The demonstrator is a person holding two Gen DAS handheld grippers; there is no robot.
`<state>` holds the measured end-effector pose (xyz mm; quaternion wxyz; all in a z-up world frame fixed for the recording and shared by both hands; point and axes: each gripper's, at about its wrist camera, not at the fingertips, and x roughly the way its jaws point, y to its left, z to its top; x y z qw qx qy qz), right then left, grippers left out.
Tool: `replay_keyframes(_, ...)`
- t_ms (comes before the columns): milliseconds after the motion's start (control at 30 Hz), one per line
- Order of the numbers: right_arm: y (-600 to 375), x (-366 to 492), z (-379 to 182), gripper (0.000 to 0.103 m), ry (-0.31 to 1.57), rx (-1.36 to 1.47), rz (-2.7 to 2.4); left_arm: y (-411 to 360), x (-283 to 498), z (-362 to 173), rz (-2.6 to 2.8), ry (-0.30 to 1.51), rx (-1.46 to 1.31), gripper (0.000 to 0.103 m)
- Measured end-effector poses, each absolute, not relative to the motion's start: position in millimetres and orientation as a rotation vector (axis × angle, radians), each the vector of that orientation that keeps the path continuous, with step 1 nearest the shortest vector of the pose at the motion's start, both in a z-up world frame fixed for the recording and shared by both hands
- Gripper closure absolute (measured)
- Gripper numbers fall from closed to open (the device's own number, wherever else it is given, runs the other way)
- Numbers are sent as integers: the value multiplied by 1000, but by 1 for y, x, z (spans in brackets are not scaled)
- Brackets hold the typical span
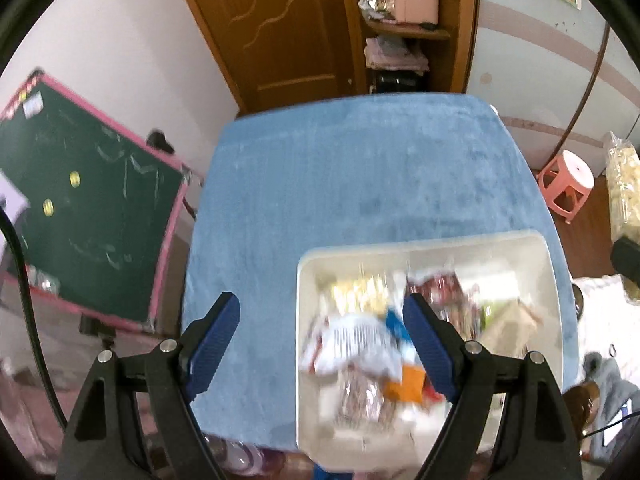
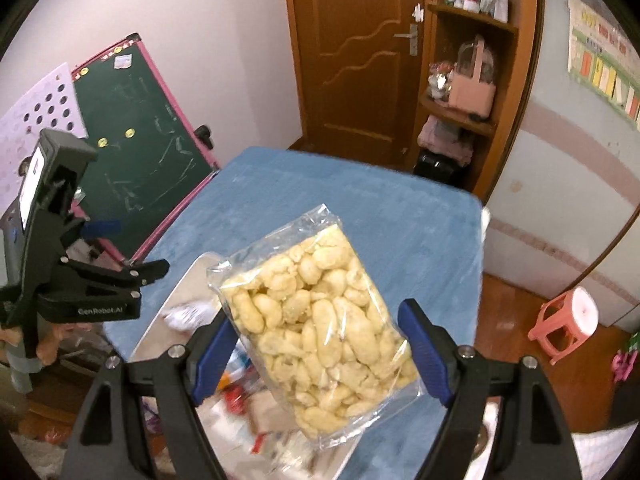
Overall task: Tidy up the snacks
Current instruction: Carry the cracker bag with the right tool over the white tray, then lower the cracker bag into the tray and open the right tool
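Above, the left gripper (image 1: 320,354), with black arms and ribbed blue pads, hangs over the near part of a table draped in a plush blue cloth (image 1: 340,184); its jaws stand wide apart with nothing between them. Below it a white rectangular plastic bin (image 1: 552,272) rests on the cloth toward the table's near right corner and holds a blurred heap of assorted snack packets (image 1: 360,344) in white, red, orange and clear wrappers. Individual packets cannot be told apart because of motion blur.

From the right wrist view, the right gripper (image 2: 316,354) grips a clear plastic bag of pale yellow puffed snacks (image 2: 316,332), its blue pads pressing on the bag's two long edges with the jaws spread wide to span it. The bag is lifted clear of the table, tilted, above the bin's right part. The left gripper appears at the left edge of this view, raised beside the table.

Background: a pink-framed green chalkboard (image 1: 92,208) leans left of the table, a brown wooden door (image 2: 356,52) and corner shelf (image 2: 464,116) stand behind, and a pink plastic stool (image 2: 568,328) sits on the floor at the right.
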<state>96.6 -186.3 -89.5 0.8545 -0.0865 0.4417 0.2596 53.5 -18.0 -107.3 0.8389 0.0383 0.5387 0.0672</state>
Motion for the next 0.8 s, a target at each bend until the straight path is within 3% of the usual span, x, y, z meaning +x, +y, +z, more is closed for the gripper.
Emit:
replay_keyframes(267,-169,50,-120,23,1067,-104,618,-1,-8,-129,145,1220,12,20)
replay_keyframes(600,-137,35,-125,22,1118,-95,586,-2,-24,-105,100,1174,-12,20)
replay_keyframes(700,-131,36,-125,20,1126,-91,560,1,-25,-97,73,1171,-15,20)
replay_keyframes(800,-125,33,-120,10,1090,-97,533,3,-26,-89,57,1166,6,20)
